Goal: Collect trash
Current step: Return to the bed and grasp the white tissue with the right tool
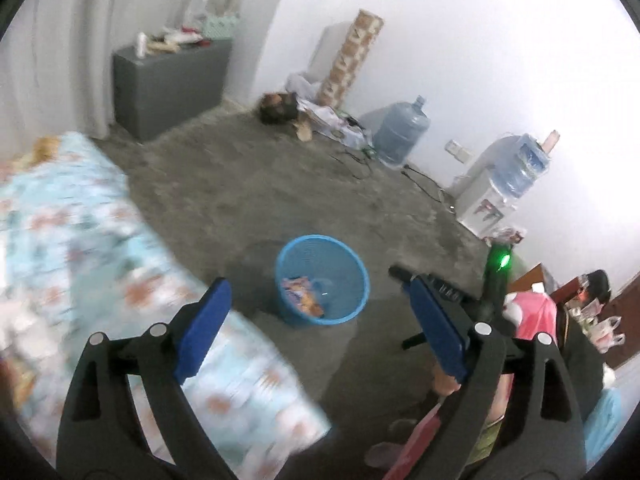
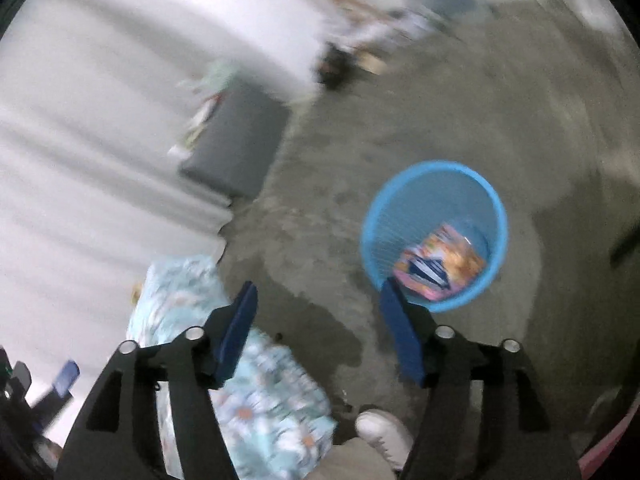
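Note:
A blue plastic bin (image 1: 352, 280) stands on the bare concrete floor, with colourful snack wrappers (image 1: 302, 296) lying in its bottom. My left gripper (image 1: 316, 284) is above and in front of it, jaws wide apart and nothing between the blue pads (image 1: 204, 328). In the right wrist view the same bin (image 2: 372, 216) is to the upper right, with the wrappers (image 2: 438, 264) inside. My right gripper (image 2: 319, 287) is also open and empty; its right fingertip overlaps the bin's near rim in the picture.
A bed with a floral cover (image 1: 100, 240) fills the left side. A grey cabinet (image 1: 172, 84) stands by the curtain. A water bottle (image 1: 402, 132), a dispenser (image 1: 500, 176), cables and clutter line the far wall. A person's white shoe (image 2: 384, 432) is below.

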A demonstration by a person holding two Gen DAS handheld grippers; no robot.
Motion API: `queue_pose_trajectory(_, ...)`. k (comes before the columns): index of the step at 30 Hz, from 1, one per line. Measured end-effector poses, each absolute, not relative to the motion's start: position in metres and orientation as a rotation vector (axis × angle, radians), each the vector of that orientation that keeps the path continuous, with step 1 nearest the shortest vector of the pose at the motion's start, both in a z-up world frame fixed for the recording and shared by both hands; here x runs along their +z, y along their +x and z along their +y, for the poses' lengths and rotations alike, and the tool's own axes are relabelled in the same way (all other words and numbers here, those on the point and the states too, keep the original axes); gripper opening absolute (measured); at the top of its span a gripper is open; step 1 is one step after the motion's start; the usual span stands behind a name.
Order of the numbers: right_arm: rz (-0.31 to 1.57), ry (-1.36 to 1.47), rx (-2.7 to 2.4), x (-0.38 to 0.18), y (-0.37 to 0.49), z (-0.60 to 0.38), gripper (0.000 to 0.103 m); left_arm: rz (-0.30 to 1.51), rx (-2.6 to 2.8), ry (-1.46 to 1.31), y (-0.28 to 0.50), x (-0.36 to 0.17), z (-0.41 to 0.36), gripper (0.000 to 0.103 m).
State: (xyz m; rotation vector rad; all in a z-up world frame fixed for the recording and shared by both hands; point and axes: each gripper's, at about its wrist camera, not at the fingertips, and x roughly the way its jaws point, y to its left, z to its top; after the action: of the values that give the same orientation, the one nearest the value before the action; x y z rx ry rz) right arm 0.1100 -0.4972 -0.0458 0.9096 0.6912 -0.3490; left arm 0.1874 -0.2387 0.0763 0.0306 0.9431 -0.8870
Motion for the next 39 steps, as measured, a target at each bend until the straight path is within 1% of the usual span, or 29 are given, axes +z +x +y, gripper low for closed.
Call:
queue_pose_trajectory(1, 0.693, 0.826, -0.324, -0.026, 0.118, -0.476, 0.075, 0.933, -0.869, 0.037, 0.182, 0.081, -0.224, 0.088)
queue_pose_trajectory(2, 0.694, 0.774, -0.309, -0.014, 0.122, -0.462, 0.078, 0.926, -0.85, 0.038, 0.177, 0.086, -0.207, 0.089)
queue_pose_trajectory(5, 0.688, 0.568, -0.274, 0.026, 0.136, -0.406, 0.094, 0.907, -0.776, 0.005, 0.164, 0.097, -0.151, 0.091)
queue_pose_trajectory(6, 0.683, 0.498, -0.262, 0.037, 0.14, -0.385, 0.096, 0.902, -0.749, -0.027, 0.159, 0.101, -0.127, 0.094)
queue_pose_trajectory(9, 0.683, 0.35, -0.221, 0.061, 0.153, -0.333, 0.097, 0.885, -0.672, -0.105, 0.151, 0.108, -0.07, 0.094)
queue_pose_trajectory(12, 0.702, 0.23, -0.219, 0.074, 0.166, -0.288, 0.097, 0.858, -0.59, -0.164, 0.145, 0.111, -0.022, 0.094)
queue_pose_trajectory(20, 0.689, -0.028, -0.124, 0.084, 0.188, -0.181, 0.097, 0.773, -0.467, -0.285, 0.128, 0.095, 0.083, 0.094)
queue_pose_trajectory(24, 0.694, 0.031, 0.005, 0.082, 0.19, -0.168, 0.097, 0.77, -0.444, -0.357, 0.118, 0.079, 0.118, 0.094)
queue_pose_trajectory(27, 0.706, 0.173, 0.151, 0.075, 0.188, -0.175, 0.097, 0.742, -0.397, -0.383, 0.108, 0.066, 0.142, 0.094)
queue_pose_trajectory(30, 0.764, 0.297, 0.211, 0.065, 0.193, -0.176, 0.097, 0.717, -0.363, -0.352, 0.1, 0.053, 0.157, 0.094)
queue_pose_trajectory(36, 0.886, 0.534, 0.363, 0.036, 0.213, -0.168, 0.097, 0.704, -0.372, -0.318, 0.102, 0.029, 0.167, 0.094)
queue_pose_trajectory(39, 0.908, 0.631, 0.422, 0.026, 0.225, -0.162, 0.095, 0.7, -0.394, -0.327, 0.106, 0.022, 0.17, 0.094)
